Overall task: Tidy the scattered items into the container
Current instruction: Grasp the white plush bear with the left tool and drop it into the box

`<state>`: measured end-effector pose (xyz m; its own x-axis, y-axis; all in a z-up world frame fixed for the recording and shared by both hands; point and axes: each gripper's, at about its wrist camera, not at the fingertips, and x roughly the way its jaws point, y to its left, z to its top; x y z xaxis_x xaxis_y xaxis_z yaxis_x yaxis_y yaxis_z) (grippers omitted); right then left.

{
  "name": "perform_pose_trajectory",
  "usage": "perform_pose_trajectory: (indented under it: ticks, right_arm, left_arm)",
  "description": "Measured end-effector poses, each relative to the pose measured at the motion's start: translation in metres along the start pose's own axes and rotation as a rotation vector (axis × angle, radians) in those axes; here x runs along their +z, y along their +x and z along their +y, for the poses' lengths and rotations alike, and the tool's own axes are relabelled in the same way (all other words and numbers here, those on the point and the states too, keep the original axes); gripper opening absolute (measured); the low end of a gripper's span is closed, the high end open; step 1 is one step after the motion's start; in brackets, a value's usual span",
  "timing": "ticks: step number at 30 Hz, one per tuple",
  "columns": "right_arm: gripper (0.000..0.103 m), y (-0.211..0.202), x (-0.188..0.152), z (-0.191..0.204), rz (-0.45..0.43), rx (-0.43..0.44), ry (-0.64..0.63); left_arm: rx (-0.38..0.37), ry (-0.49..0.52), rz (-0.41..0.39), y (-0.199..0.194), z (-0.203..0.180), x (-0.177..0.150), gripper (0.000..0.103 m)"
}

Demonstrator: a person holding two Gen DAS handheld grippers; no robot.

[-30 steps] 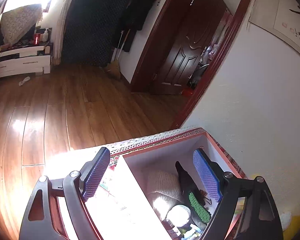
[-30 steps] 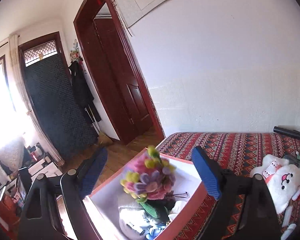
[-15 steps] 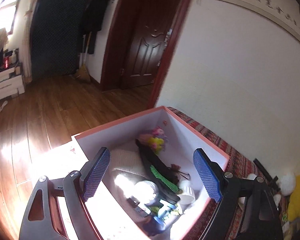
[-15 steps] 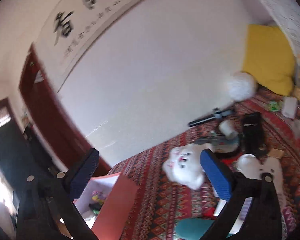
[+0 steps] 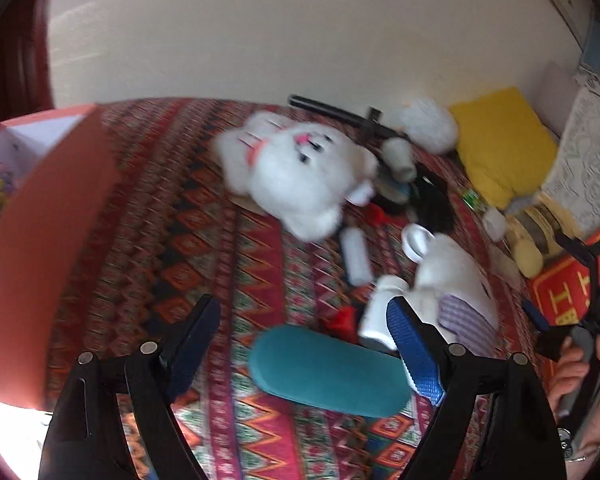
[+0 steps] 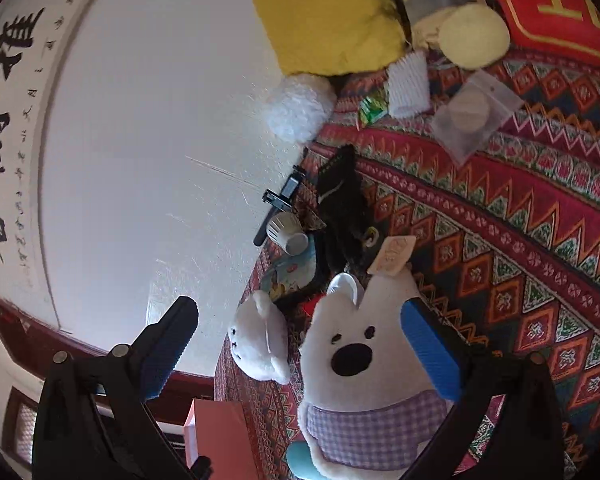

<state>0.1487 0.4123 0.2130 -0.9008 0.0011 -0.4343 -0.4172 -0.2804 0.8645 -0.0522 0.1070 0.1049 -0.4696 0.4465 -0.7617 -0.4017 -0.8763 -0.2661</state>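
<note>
The orange box [image 5: 40, 240] with white inner walls stands at the left of the patterned bed cover [image 5: 220, 248]; it also shows in the right wrist view [image 6: 216, 432]. My left gripper [image 5: 304, 352] is open and empty above a teal oval case [image 5: 324, 372]. My right gripper [image 6: 300, 344] is open and empty, its jaws on either side of a white bear plush in a lilac checked shirt [image 6: 364, 364], which also shows in the left wrist view [image 5: 456, 284]. A white cat plush [image 5: 296, 164] lies further back.
Scattered on the cover are a white bottle [image 5: 356, 256], a white cup [image 5: 416, 240], a black pouch [image 6: 340, 200], a black stick [image 5: 332, 112], a yellow cushion [image 6: 332, 12], a red cushion [image 6: 556, 4] and a bagged disc [image 6: 468, 116]. A white wall [image 6: 160, 160] runs behind.
Both grippers have swung away from the box toward the scattered items. The left now faces the teal case and plush toys; the right has closed in on the bear plush.
</note>
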Motion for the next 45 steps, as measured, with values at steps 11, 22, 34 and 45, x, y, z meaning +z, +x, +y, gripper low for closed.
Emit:
perform_pose_trajectory:
  ticks: [11,22,34,45]
  right_arm:
    - [0.102,0.078,-0.024,-0.049,0.312,-0.113,0.057]
    - [0.052,0.057,-0.039,-0.032,0.261,0.18,0.095]
    - [0.052,-0.003,-0.088,0.095,0.197,0.534,-0.144]
    - [0.057,0.023,-0.242,0.271,0.376,0.743,-0.349]
  left_arm:
    - [-0.201,0.183,0.16,0.054,-0.096,-0.038,0.085]
    - [-0.326,0.122,0.097,0.039,-0.074,-0.014,0.079]
    - [-0.306,0.23,-0.235,-0.124,-0.037,0.006,0.078]
    - [-0.138,-0.006,-0.533,-0.276,0.143,0.01,0.085]
